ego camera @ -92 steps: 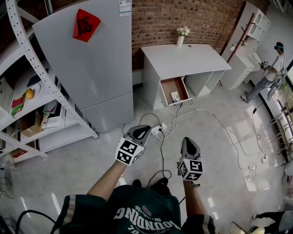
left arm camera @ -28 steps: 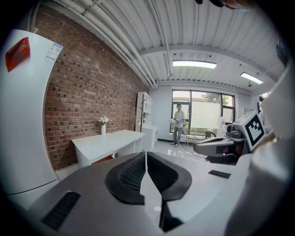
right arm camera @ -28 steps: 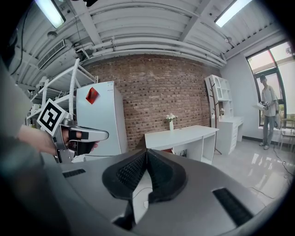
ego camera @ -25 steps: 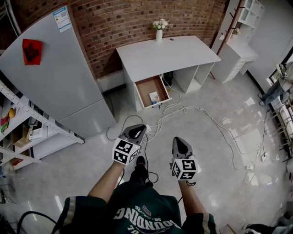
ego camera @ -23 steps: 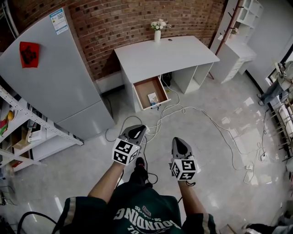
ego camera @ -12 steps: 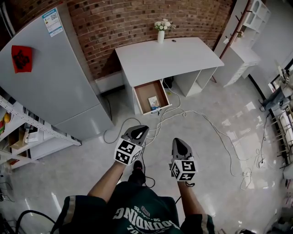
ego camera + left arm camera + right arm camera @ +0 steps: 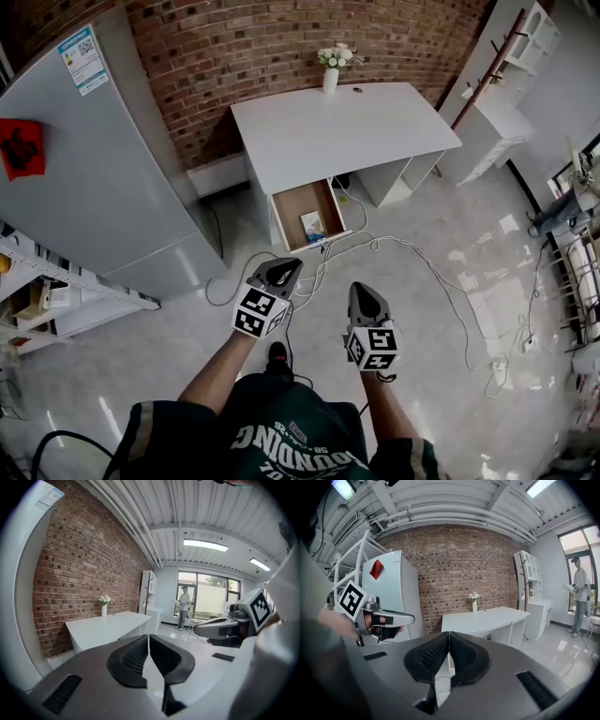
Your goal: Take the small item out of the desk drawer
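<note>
- One small item point(image 7: 313, 223), pale and flat, inside the open drawer point(image 7: 292, 201), toward its near right corner; too small to tell what it is.
- Pulled out toward the near side from under the left end of the white desk point(image 7: 347, 122), brown inside, with nothing else visible in it.
- On the far edge of the desktop, a white vase of flowers point(image 7: 331, 71), upright, against the brick wall point(image 7: 244, 42).
- Just near and right of the drawer front, white cables point(image 7: 412, 248) strewn in loops across the pale floor.
- Left gripper point(image 7: 292, 263) well apart from the drawer, on the near side of it, over the floor; clenched, pads pressed together with nothing between them.
- Right gripper point(image 7: 360, 290) beside it to the right, likewise over the floor and short of the drawer; jaws closed tight on nothing.
- Left of the desk, a tall grey fridge point(image 7: 103, 159) with a red paper decoration point(image 7: 19, 147) on its door.
- Farther left and nearer, a white metal rack point(image 7: 56, 295) of shelves with odds and ends.
- Far right, a white shelving unit point(image 7: 525, 42); beyond it in the left gripper view, a person point(image 7: 183, 606) standing by the windows.
</note>
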A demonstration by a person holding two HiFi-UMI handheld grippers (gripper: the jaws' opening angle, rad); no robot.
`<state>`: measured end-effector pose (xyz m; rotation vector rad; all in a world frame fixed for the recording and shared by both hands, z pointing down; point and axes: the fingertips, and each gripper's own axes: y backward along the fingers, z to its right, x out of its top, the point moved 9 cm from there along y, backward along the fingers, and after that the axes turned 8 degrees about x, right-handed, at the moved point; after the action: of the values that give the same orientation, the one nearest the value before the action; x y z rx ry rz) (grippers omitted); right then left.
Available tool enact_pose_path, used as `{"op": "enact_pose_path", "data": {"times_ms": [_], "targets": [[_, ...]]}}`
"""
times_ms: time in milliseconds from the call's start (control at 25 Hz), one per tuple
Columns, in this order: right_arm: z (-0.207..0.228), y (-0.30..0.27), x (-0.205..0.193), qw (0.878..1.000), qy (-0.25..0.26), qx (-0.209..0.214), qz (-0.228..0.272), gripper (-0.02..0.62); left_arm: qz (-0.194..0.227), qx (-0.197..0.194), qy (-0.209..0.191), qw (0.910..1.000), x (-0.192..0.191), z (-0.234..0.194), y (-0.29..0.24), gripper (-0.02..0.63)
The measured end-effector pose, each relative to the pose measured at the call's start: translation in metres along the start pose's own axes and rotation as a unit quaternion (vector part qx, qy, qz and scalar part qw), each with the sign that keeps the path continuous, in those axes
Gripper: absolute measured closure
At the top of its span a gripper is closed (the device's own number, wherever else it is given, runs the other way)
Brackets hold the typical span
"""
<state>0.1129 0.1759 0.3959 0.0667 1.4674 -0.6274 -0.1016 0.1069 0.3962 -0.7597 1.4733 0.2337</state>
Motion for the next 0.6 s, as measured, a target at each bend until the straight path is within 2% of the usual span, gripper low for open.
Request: {"op": "enact_pose_path", "data": {"times_ms": [360,600], "targets": [[0.008,-0.049,0.013,1.0,0.0,-0.001,-0.007,0.571,0.0,-0.006,0.0,1.0,0.01,-0.039,-0.032,0.581],[0.01,-0.058,0.015,1.0,-0.004,-0.007,-0.009,0.571,-0.001,-0.012,0.0,0.9999,0.012,-0.048,-0.043,0.581]]}}
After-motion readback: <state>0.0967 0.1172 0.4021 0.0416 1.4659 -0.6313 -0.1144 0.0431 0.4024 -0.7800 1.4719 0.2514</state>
